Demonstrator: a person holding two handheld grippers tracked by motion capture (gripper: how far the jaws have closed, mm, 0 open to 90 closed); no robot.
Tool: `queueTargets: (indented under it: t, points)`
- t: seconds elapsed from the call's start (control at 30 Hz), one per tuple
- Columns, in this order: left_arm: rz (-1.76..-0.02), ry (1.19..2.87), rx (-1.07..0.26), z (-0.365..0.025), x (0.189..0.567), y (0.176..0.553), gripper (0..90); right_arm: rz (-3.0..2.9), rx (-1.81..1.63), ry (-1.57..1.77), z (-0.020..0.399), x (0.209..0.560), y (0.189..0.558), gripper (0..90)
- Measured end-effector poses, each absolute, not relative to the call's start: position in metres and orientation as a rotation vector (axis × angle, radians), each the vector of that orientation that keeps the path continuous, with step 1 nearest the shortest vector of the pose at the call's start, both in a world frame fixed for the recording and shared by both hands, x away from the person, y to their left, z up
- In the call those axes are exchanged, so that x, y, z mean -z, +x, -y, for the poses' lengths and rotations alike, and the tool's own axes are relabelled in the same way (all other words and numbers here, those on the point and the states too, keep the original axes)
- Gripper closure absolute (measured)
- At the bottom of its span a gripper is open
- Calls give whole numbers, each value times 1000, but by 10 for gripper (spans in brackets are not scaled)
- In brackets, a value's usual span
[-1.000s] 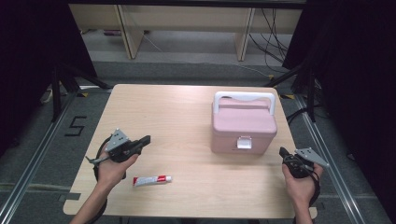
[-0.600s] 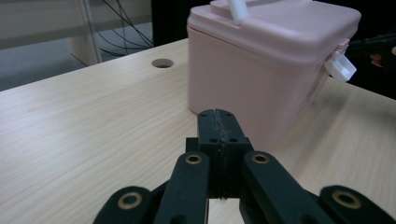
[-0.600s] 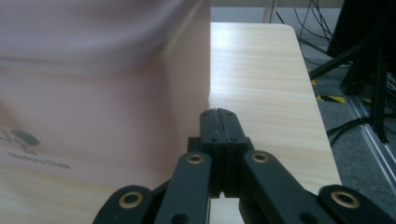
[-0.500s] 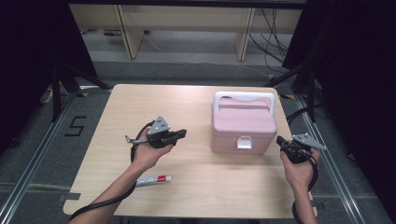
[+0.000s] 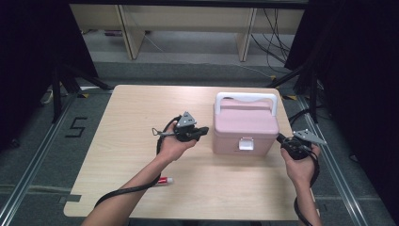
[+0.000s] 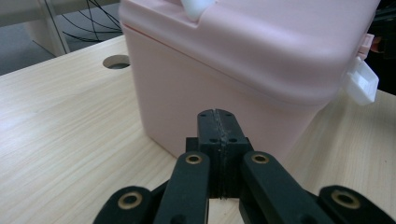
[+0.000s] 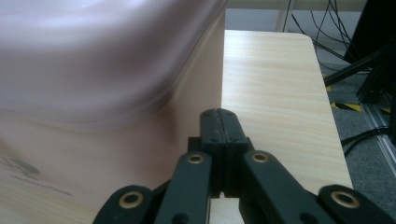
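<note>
From above, the pink box [image 5: 244, 125] stands on the desk [image 5: 127, 117] between both claws. In the left gripper view the left claw [image 6: 219, 116], closed and empty, faces its side; the right claw [image 7: 219, 116], likewise closed, seems just beside the blurred box.

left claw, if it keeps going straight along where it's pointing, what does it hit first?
Most likely the side wall of the pink box. The left claw is shut, empty, and aimed at that wall just above the table, with nothing between. The high view suggests a small gap, though depth is hard to judge.
</note>
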State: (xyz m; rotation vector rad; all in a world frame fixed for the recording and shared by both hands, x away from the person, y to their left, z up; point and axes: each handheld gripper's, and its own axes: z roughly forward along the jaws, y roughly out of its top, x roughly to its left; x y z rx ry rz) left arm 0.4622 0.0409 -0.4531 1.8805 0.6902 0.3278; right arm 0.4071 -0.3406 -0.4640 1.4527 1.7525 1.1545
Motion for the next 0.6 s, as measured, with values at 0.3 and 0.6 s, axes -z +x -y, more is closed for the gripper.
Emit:
queueTargets:
  t: [0.3, 0.6]
  points:
    - [-683, 1858, -296, -30, 459, 469, 899, -1767, -1197, 1420, 340, 463, 413, 900]
    - [-660, 1872, -309, -39, 458, 474, 899, -1816, -1239, 1318, 340, 461, 412, 900]
